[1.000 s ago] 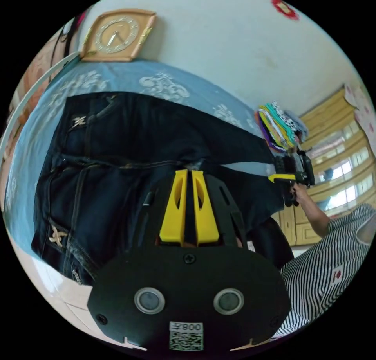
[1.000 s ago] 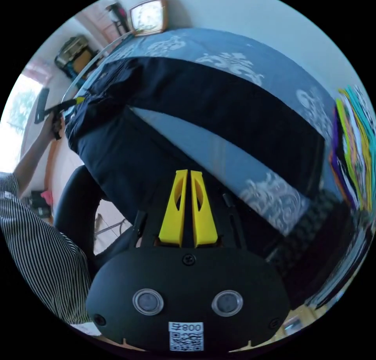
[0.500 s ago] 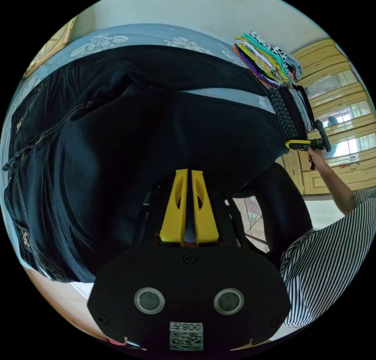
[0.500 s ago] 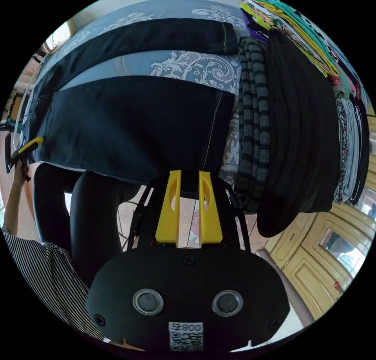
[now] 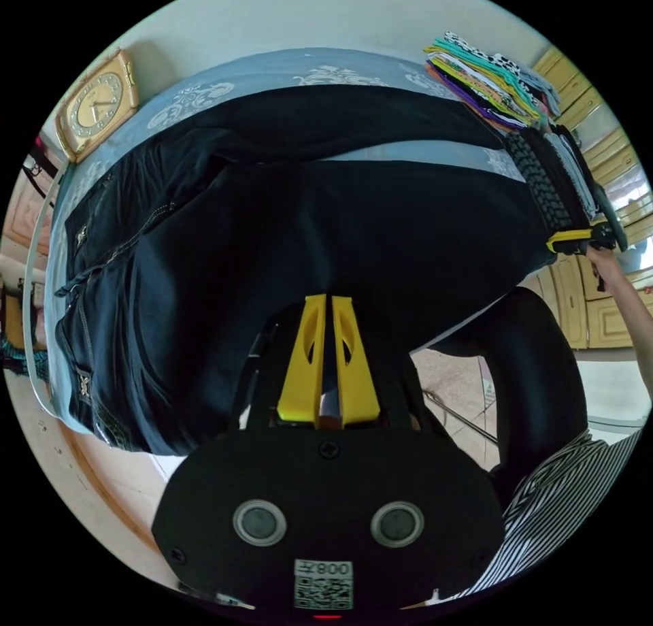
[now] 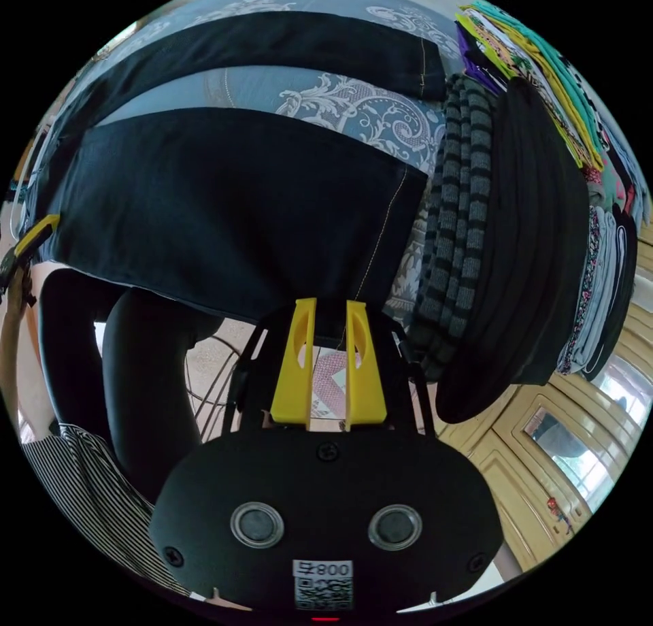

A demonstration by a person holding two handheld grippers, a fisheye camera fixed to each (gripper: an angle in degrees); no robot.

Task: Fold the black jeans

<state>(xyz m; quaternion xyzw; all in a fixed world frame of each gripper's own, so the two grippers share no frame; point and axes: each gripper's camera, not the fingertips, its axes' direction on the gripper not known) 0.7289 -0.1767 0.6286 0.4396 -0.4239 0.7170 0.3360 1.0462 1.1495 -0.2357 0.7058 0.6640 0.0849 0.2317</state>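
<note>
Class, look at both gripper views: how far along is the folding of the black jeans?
Done: the black jeans lie spread on the blue patterned sheet, legs apart. In hand: the left gripper pinches the near leg's edge; the right gripper, slightly parted, sits at its hem. Left: laying that leg over the far one, then folding lengthwise.

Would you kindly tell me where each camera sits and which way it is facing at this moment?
Left gripper view: rides behind the left gripper, at the waist end of the black jeans, facing across the bed to the wall clock; a hand and striped clothing show.
Right gripper view: rides behind the right gripper, at the hem end of the jeans, facing the stack of folded clothes; legs and striped clothing show.
Shared: jeans, bed, stack; each sees the other gripper.
</note>
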